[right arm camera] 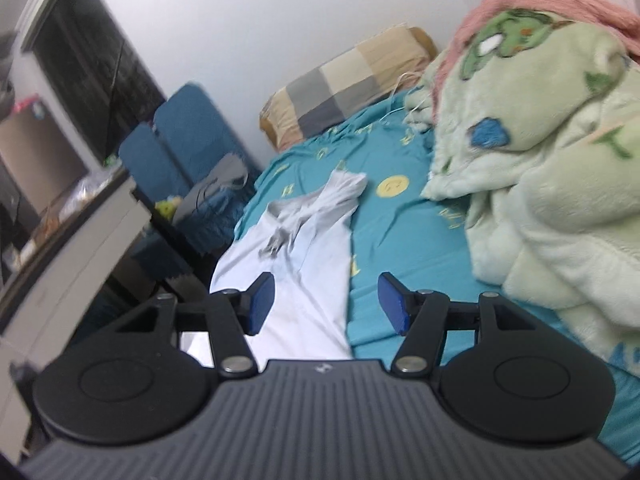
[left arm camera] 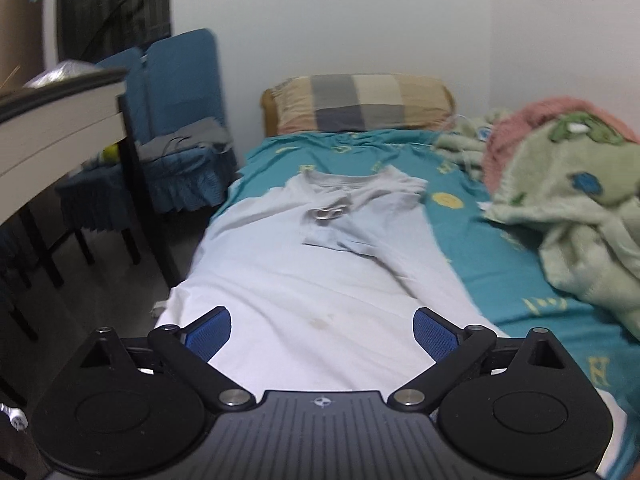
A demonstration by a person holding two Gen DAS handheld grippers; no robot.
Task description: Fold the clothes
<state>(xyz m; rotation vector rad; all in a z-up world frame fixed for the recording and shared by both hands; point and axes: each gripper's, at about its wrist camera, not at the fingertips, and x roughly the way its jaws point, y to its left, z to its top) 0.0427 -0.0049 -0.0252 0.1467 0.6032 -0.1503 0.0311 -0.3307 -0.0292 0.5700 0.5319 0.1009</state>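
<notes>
A: T-shirt [left arm camera: 304, 280] lies flat along the bed [left arm camera: 500, 264], hem nearest, collar toward the checked pillow [left arm camera: 360, 102], one sleeve already folded across the chest.

B: And the tongs?

A: Left tongs [left arm camera: 322, 334] gape wide above the hem, gripping nothing. Right tongs [right arm camera: 326, 304] are spread too, empty, over the shirt's edge beside the green blanket [right arm camera: 540, 184].

B: So between folds?

A: I'd say so. Next likely needs a fresh pinch on the side or hem.
</notes>
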